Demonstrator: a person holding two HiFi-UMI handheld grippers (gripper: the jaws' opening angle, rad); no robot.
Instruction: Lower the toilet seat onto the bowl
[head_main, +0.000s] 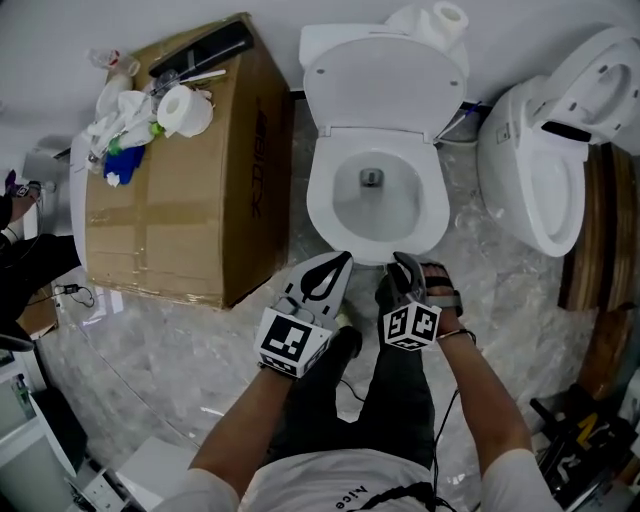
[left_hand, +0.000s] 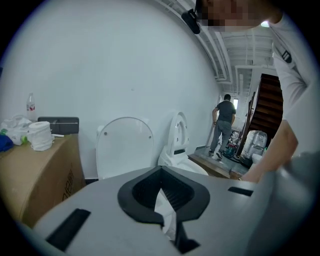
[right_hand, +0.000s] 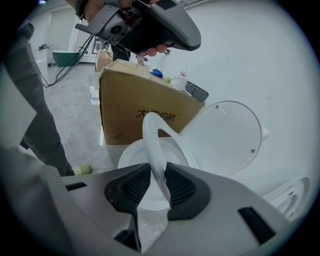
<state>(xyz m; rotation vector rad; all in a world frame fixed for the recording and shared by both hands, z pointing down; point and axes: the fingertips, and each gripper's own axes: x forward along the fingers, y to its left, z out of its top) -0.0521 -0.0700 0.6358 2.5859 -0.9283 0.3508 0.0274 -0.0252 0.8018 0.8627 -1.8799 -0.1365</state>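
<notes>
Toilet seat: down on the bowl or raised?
Partly raised: right gripper view shows the seat slanting up off the bowl, front rim between the right gripper's pads. Lid upright.

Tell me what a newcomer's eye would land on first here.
The white toilet at centre, lid raised, with the right gripper at its front and the toilet seat caught between that gripper's jaws. Left of it stands a cardboard box topped with clutter; right of it, a second toilet.

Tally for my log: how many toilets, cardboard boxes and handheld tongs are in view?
Toilets: 2 (centre toilet, right toilet)
Cardboard box: 1
Tongs: 2 (left tongs, right tongs)
Total: 5
</notes>
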